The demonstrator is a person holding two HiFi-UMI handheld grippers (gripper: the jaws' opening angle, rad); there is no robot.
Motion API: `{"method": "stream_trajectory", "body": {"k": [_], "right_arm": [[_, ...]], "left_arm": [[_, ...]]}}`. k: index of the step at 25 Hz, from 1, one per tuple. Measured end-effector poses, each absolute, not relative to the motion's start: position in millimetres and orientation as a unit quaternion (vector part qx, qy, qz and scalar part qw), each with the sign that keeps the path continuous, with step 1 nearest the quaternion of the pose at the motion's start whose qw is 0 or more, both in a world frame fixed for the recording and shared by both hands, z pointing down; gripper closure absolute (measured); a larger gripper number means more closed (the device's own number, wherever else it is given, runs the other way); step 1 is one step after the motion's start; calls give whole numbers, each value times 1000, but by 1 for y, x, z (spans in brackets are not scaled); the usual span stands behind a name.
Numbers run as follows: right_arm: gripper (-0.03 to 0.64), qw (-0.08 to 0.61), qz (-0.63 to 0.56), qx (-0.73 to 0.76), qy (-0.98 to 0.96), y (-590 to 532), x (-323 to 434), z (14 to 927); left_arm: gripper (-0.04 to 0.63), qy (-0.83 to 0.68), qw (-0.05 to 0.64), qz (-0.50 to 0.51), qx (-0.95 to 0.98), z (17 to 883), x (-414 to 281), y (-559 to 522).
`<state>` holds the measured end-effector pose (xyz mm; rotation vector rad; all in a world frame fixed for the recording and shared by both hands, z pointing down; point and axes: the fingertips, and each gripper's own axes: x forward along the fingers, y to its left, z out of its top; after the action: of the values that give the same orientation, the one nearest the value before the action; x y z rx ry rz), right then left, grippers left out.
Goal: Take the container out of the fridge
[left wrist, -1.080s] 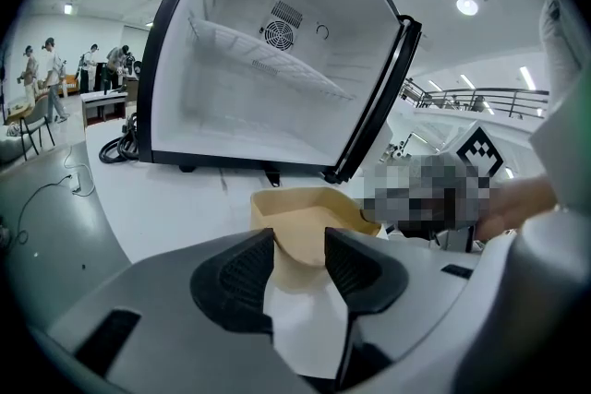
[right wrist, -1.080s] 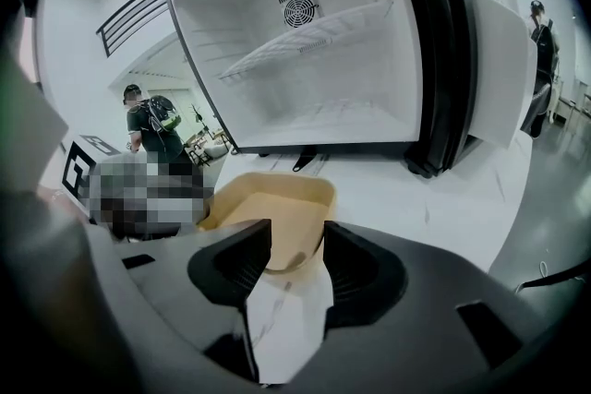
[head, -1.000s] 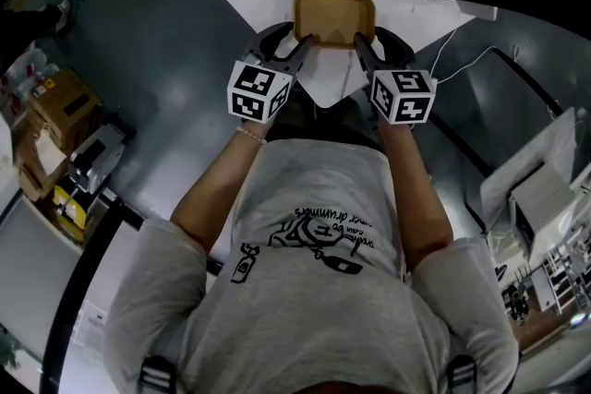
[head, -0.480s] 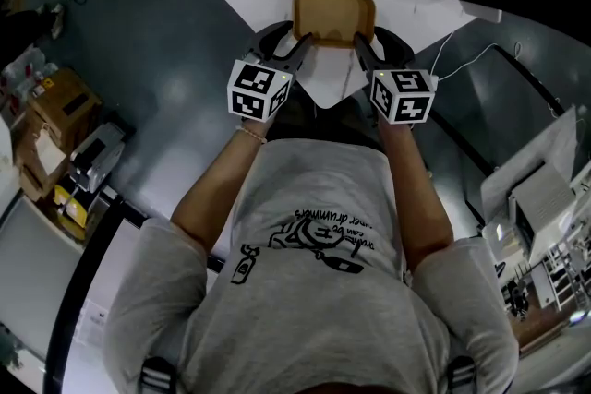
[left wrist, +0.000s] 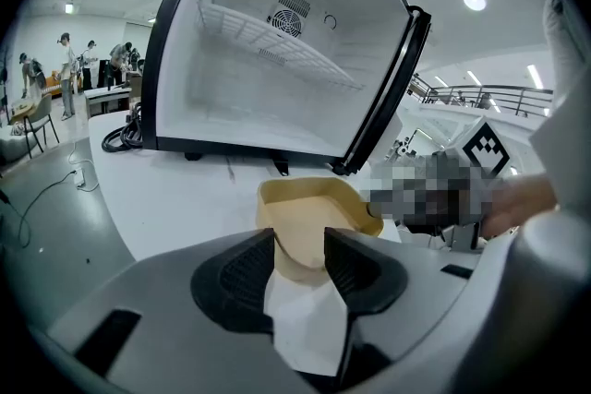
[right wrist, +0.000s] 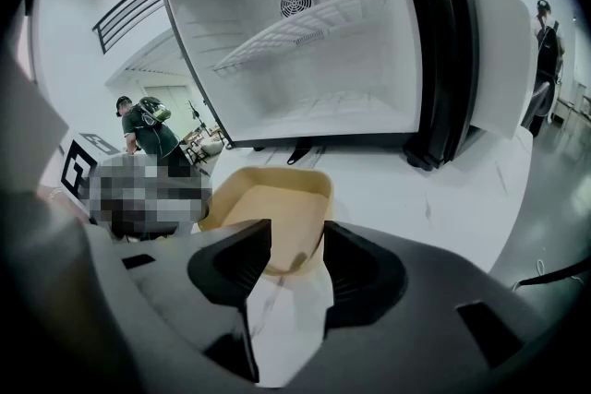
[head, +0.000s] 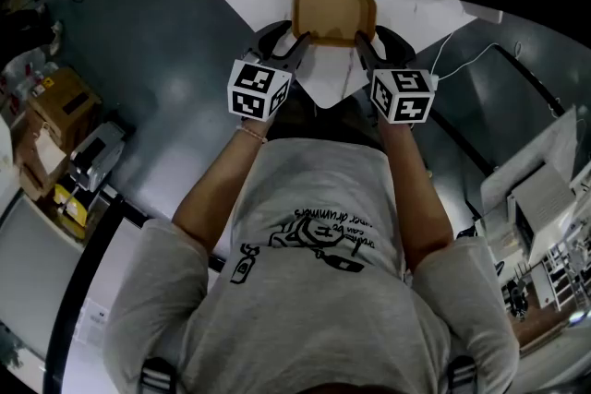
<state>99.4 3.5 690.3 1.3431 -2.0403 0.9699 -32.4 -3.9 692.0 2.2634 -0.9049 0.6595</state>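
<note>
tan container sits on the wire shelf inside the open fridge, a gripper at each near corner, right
Wrong place: the tan container sits on the white table in front of the open fridge, as the left gripper view shows.

Lab hall: mezzanine railing (left wrist: 480, 92), cables (left wrist: 118, 139).

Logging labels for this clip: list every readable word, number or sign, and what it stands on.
T-shirt: a black printed line, upside down here, too blurred to quote.
Marker cubes: black-and-white square patterns only, no letters.
Cardboard boxes: labels too small to read.
Container: no lettering visible.
Fridge: no lettering visible.
</note>
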Motion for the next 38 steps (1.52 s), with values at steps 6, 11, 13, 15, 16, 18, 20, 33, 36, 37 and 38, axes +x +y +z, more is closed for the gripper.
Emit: {"method": "stream_trajectory", "body": {"k": [6, 11, 13, 15, 16, 18, 20, 33, 36, 37, 38], "right_arm": [[428, 252, 349, 507, -747, 1, 106, 683], [428, 249, 336, 506, -755, -3, 107, 671], [428, 247, 330, 505, -759, -5, 106, 664], [431, 243, 325, 504, -763, -7, 105, 655], [434, 240, 323, 503, -765, -8, 105, 651], [447, 234, 319, 501, -770, -9, 103, 642], [465, 228, 313, 498, -776, -11, 102, 631], [534, 198, 260, 484, -812, -19, 93, 551], [548, 192, 247, 478, -821, -20, 90, 530], [551, 190, 242, 476, -824, -21, 89, 523], [555, 187, 239, 475, -827, -21, 88, 516]], "left_arm": [[414, -349, 302, 249, 852, 687, -34, -4], [414, -358, 296, 246, 851, 676, -36, -8], [414, -359, 291, 242, 853, 668, -35, -10], [414, -358, 285, 238, 857, 658, -33, -13], [414, -357, 282, 237, 858, 654, -32, -14], [416, -355, 278, 234, 861, 645, -29, -16], [422, -353, 274, 229, 865, 635, -25, -18], [487, -332, 247, 189, 890, 563, -2, -21], [507, -328, 240, 176, 897, 542, 3, -20], [513, -327, 237, 171, 899, 535, 4, -21], [519, -326, 233, 166, 901, 527, 5, -22]]}}
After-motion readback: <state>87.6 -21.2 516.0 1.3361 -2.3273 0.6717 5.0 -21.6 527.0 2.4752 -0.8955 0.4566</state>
